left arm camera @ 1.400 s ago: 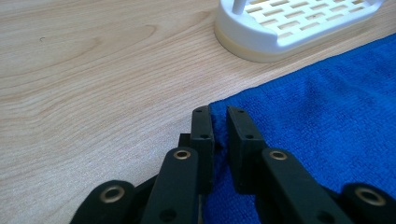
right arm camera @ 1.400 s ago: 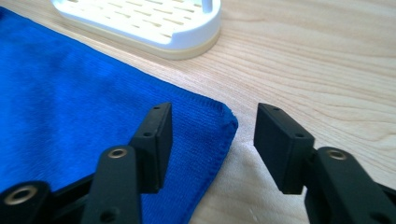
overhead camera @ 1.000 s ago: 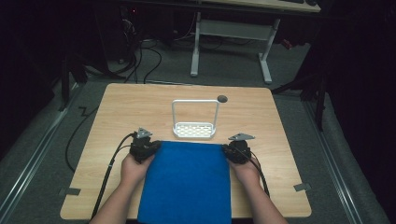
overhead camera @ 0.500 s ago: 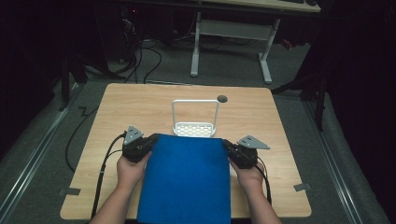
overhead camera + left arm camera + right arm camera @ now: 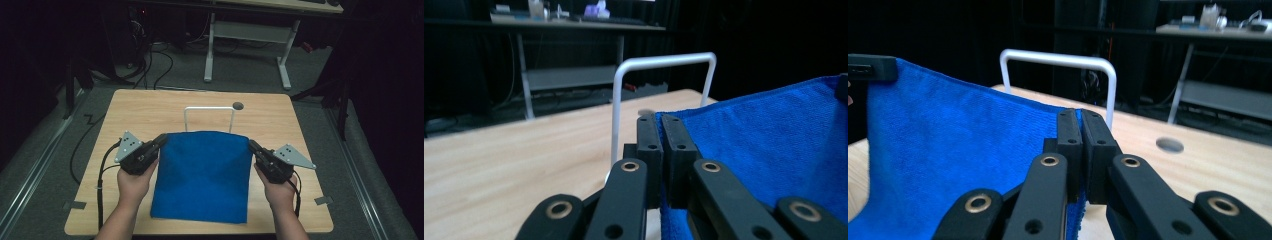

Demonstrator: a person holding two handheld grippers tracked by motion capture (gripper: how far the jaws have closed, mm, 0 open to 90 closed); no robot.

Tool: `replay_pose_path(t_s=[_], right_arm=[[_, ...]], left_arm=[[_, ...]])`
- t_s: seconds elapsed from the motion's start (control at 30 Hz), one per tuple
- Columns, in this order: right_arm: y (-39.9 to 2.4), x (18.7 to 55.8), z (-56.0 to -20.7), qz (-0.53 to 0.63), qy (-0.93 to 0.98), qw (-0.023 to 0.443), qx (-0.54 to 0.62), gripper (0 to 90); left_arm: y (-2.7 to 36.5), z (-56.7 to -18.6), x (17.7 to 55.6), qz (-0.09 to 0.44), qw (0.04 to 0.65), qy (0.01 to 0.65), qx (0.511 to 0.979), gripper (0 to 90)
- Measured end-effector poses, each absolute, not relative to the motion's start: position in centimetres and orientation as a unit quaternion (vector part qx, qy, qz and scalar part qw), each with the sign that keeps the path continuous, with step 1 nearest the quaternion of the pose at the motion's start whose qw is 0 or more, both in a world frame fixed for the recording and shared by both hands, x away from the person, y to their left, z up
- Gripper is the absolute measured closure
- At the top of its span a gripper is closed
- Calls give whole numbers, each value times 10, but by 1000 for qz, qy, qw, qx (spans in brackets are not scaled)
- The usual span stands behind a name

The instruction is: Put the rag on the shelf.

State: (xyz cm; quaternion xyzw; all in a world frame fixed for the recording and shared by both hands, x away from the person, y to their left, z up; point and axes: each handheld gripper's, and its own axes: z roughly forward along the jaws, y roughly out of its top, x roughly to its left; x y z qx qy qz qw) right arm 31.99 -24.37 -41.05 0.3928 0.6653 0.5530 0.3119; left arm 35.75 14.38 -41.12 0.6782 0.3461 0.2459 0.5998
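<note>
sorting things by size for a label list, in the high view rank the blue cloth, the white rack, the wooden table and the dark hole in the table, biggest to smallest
1. wooden table
2. blue cloth
3. white rack, of which the cloth hides the lower part
4. dark hole

Light wooden table (image 5: 125,120) sitting mid-frame over grey floor. White wire rack (image 5: 209,116) standing on it at upper centre, its base hidden behind the blue towel (image 5: 202,175), which is draping down over the lower centre of the tabletop. Small dark hole (image 5: 238,105) showing just right of the rack's top.
</note>
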Motion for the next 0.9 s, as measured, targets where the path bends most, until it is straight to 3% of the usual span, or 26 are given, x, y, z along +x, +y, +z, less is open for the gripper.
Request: replay_pose_path(t_s=[0.37,0.9], right_arm=[[-248,312,-373,578,638,346,374,885],[-250,337,-329,585,614,380,369,887]], left_arm=[[138,-374,352,279,620,308,666,882],[144,-339,375,319,663,306,604,882]])
